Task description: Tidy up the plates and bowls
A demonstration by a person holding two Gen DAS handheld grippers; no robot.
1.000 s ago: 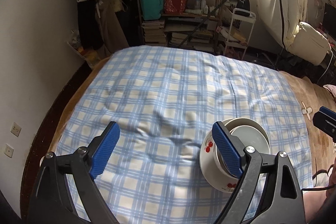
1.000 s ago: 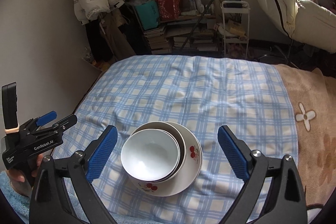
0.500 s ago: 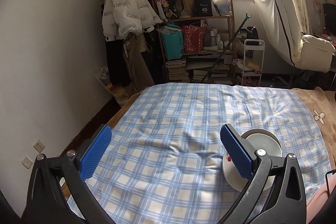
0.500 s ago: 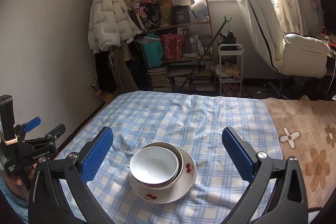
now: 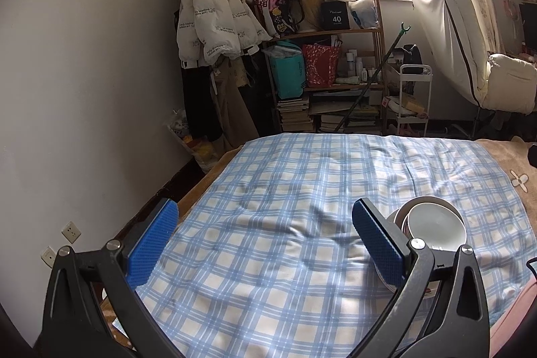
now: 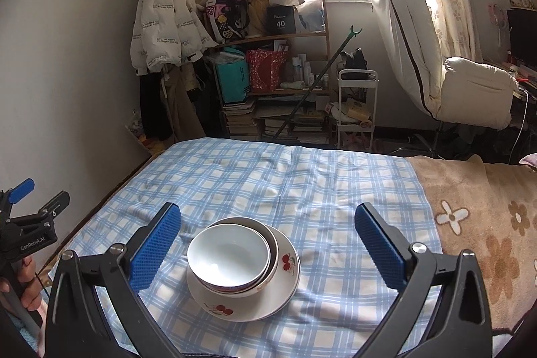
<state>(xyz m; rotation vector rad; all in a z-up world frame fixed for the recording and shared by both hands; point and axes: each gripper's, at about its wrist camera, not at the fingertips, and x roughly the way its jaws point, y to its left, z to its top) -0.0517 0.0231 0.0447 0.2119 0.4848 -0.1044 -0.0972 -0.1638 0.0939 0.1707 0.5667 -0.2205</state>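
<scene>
On the blue checked cloth (image 6: 302, 190) near the bed's front edge, two nested bowls (image 6: 231, 254) sit on a cherry-printed plate (image 6: 285, 277). Both the left gripper (image 5: 265, 244) and right gripper (image 6: 268, 244) hold their jaws wide apart, gripping nothing.

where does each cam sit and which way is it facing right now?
Left wrist: on the left claw, angled down over the checked cloth toward the shelf; shows its own open blue pads.
Right wrist: on the right claw, centred on the stacked bowls and plate; shows its open pads, plus the left claw and hand.
Shared: cloth, stack, shelf.
</scene>
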